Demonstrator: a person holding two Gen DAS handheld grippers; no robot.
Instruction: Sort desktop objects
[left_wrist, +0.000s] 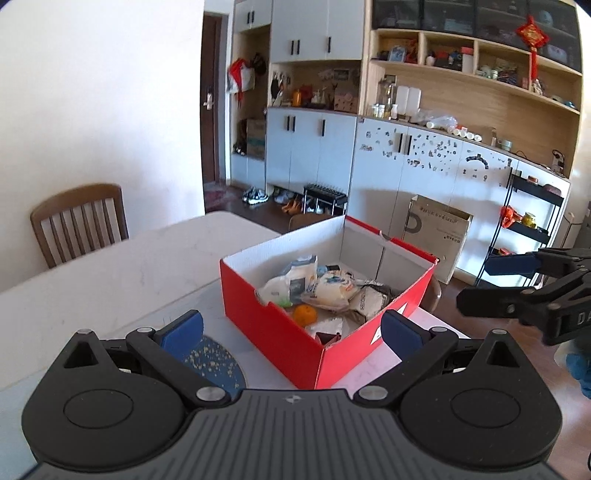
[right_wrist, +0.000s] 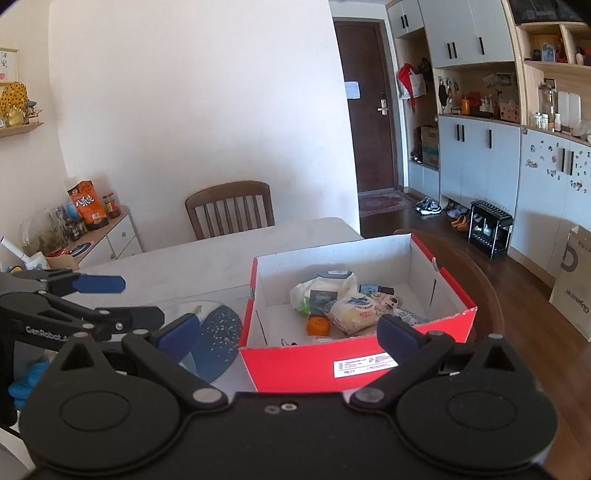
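Tabletop: a pale, marble-like tabletop (right_wrist: 207, 266) with a rounded far edge; most of its far part is bare.
Box: an open red box (left_wrist: 273, 332) with white inner walls stands on the near right part of the tabletop, near its edge.
Box contents: an orange (left_wrist: 305, 315) lies low near the front wall, and white snack packets (left_wrist: 332, 291) are piled in the middle, touching each other; a small dark bottle (right_wrist: 376, 288) lies behind them.
Mat: a round blue mat (right_wrist: 218, 334) with light speckles lies flat on the tabletop, just beside the left wall of the box.
Left tool: the left tool (left_wrist: 291, 330) has its blue pads wide apart and nothing between them; it hangs above the mat and the box corner.
Right tool: the right tool (right_wrist: 290, 334) is also spread open and empty, above the near wall of the box.
Chair: a brown wooden chair (right_wrist: 231, 208) stands at the far side of the tabletop, against the white wall.
Room: a dark door (right_wrist: 365, 107), grey-white cupboards (left_wrist: 314, 144) with open wooden shelves (left_wrist: 476, 70) full of small things, shoes on the dark wood floor (right_wrist: 413, 218), a cardboard box (left_wrist: 436, 232) leaning at the cupboards.
Side cabinet: a low white cabinet (right_wrist: 118, 236) at the left wall carries an orange snack bag and jars.
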